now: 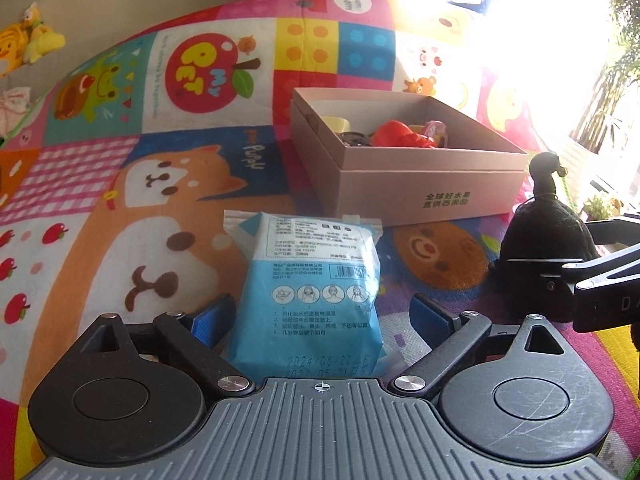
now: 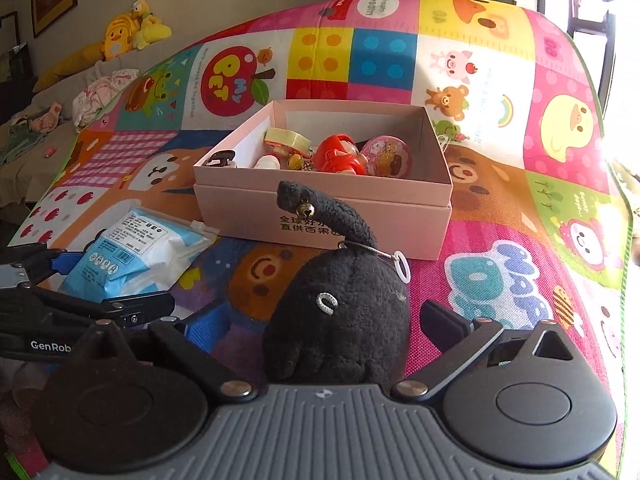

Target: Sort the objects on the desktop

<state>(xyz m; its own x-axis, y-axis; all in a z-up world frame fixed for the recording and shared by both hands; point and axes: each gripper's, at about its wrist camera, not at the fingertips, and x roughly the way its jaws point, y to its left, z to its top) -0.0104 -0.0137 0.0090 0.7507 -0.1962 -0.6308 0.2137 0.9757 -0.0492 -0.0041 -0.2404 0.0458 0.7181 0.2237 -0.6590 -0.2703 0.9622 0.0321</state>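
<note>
A blue and white packet (image 1: 308,280) lies flat on the colourful play mat, between the spread fingers of my left gripper (image 1: 324,312), which is open around it without touching. It also shows in the right wrist view (image 2: 136,256). A black plush toy (image 2: 344,312) with a bell and a white ring stands between the spread fingers of my right gripper (image 2: 324,320), which is open. The plush also shows at the right of the left wrist view (image 1: 540,236). A pink cardboard box (image 2: 320,208) behind both holds several small toys, a red figure (image 2: 340,154) among them.
The box also shows in the left wrist view (image 1: 432,184). The mat (image 1: 120,160) reaches far to the left and back. A sofa with yellow plush toys (image 2: 128,28) and clothes stands beyond the mat. Bright window glare fills the upper right.
</note>
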